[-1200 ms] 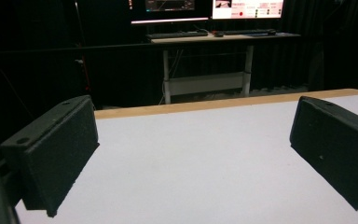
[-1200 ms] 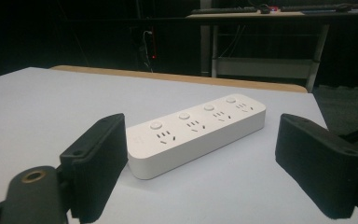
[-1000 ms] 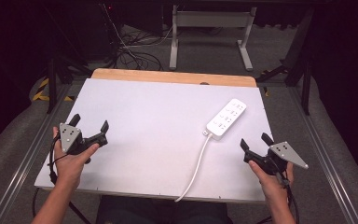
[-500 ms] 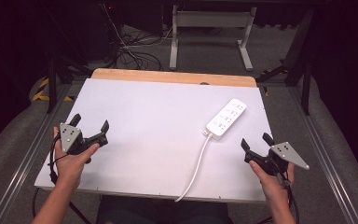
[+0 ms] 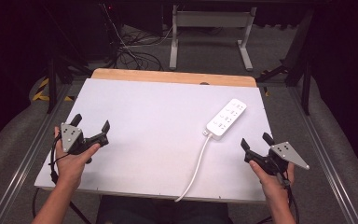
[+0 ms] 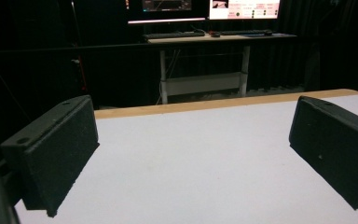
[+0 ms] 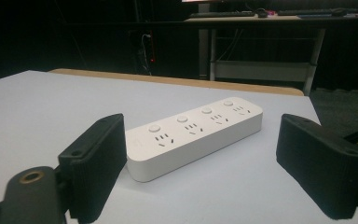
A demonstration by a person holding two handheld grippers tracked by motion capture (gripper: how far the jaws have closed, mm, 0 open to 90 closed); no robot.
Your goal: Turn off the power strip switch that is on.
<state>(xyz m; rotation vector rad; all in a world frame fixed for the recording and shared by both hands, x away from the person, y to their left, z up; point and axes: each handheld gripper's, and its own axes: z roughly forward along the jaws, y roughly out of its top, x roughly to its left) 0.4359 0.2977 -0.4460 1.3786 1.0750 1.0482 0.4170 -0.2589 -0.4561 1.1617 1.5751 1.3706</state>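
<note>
right gripper (image 5: 254, 143) sitting released, jaws wide, nothing btwn them, aimed at white power strip (image 5: 226, 118) lying flat just ahead, right-centre of table (image 5: 144, 102). judgement: approaching low & level, straddling strip's near end across its short width, then closing. watching cord (image 5: 195, 168) trailing toward near edge, likely to drag. left gripper (image 5: 92, 129) also released, idling well apart near left edge.

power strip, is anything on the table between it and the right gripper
Nothing visible. The right gripper has open jaws aimed at the power strip, with bare white table between them; the strip's cable trails off to the side.
</note>
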